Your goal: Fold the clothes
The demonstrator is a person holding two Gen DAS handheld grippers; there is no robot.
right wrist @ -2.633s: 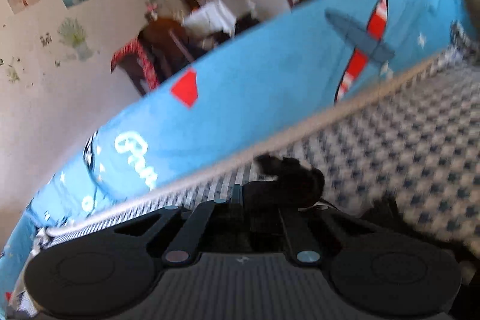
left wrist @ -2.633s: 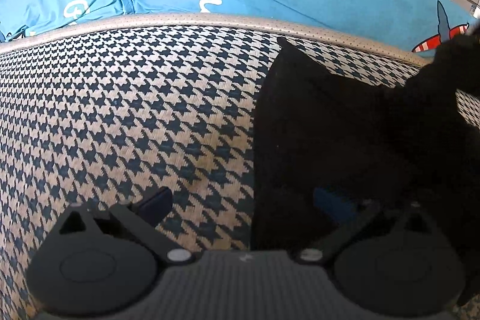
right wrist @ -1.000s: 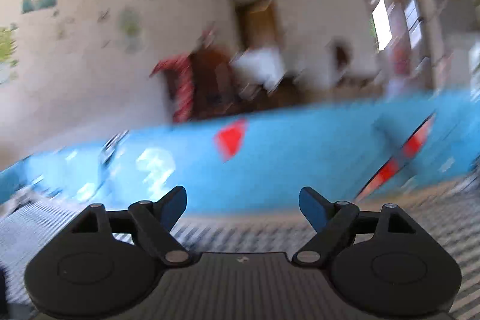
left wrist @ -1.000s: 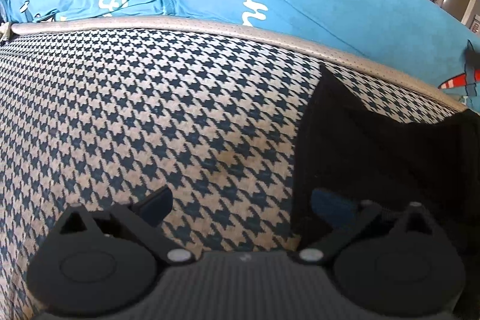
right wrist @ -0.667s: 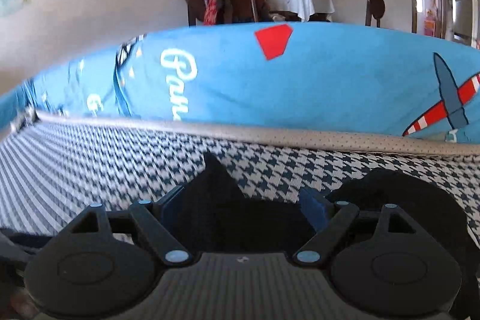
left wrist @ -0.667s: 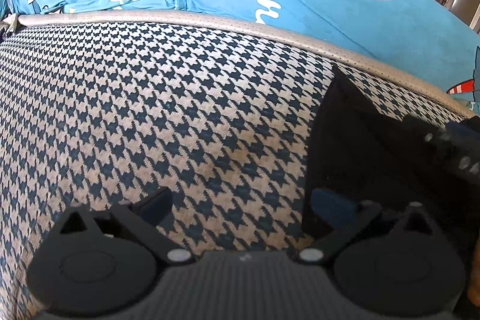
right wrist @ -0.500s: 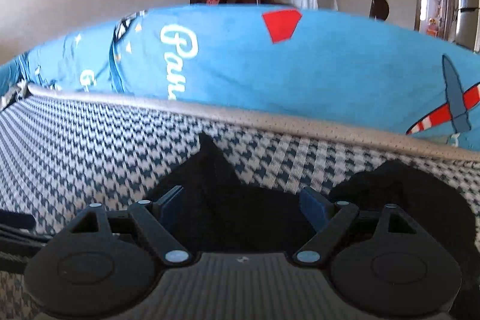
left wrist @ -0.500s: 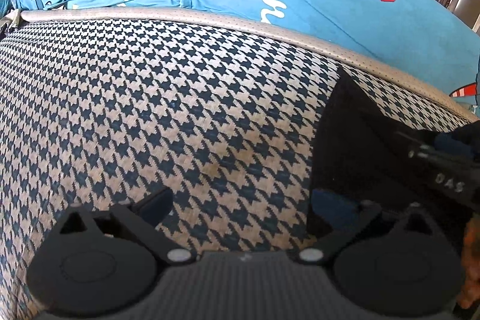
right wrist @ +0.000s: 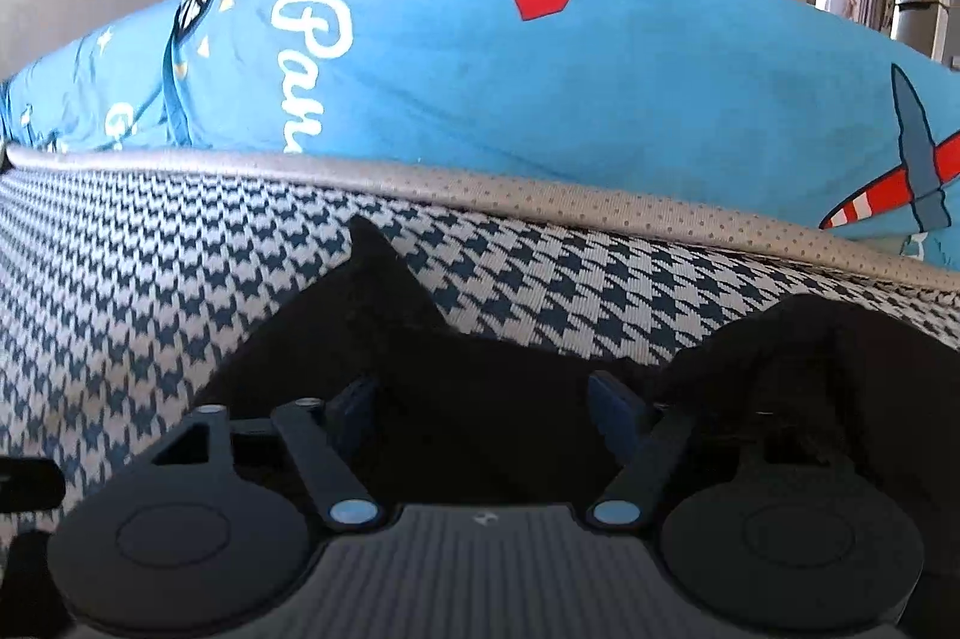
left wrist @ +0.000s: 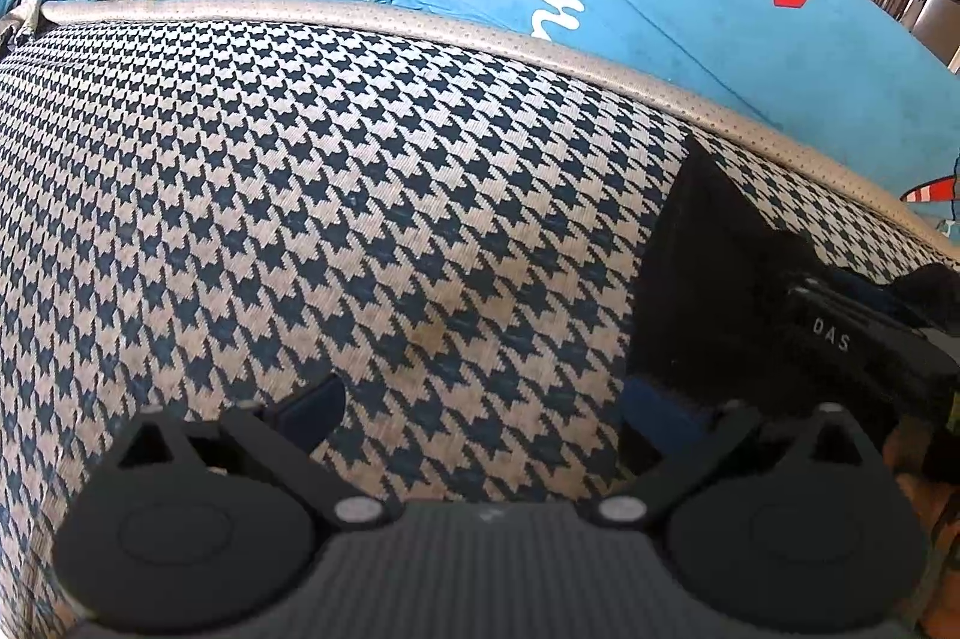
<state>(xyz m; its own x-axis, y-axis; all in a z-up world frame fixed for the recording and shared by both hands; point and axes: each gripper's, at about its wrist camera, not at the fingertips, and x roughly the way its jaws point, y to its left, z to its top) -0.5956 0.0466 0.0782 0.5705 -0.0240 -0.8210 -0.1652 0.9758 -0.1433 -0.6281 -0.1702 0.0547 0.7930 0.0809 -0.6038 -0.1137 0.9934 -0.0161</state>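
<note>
Since 2.6 s ago the right gripper [right wrist: 483,399] has let go of the black garment [right wrist: 456,387]: then a bunched fold was pinched between its fingers and lifted, now the fingers are spread wide with nothing between them, held low over the cloth. In the left wrist view the garment [left wrist: 708,279] has shifted toward the right edge of the frame, and the right gripper's black body, lettered "DAS", has come into view at the right, partly over the cloth. The left gripper [left wrist: 480,408] is unchanged in state: fingers spread, empty, its left finger over bare houndstooth cushion [left wrist: 300,195], its right finger at the garment's near edge; contact cannot be told. One black garment is counted, lying on the cushion, with a pointed corner at upper centre of the right wrist view and a raised, crumpled mound at the right of that frame. One grey piped edge [right wrist: 540,195] bounds the cushion at the back. Behind it one blue printed cover [right wrist: 600,87] is seen, bearing white script, one red patch and one striped aeroplane figure. Two grippers are counted. No containers are seen.
</note>
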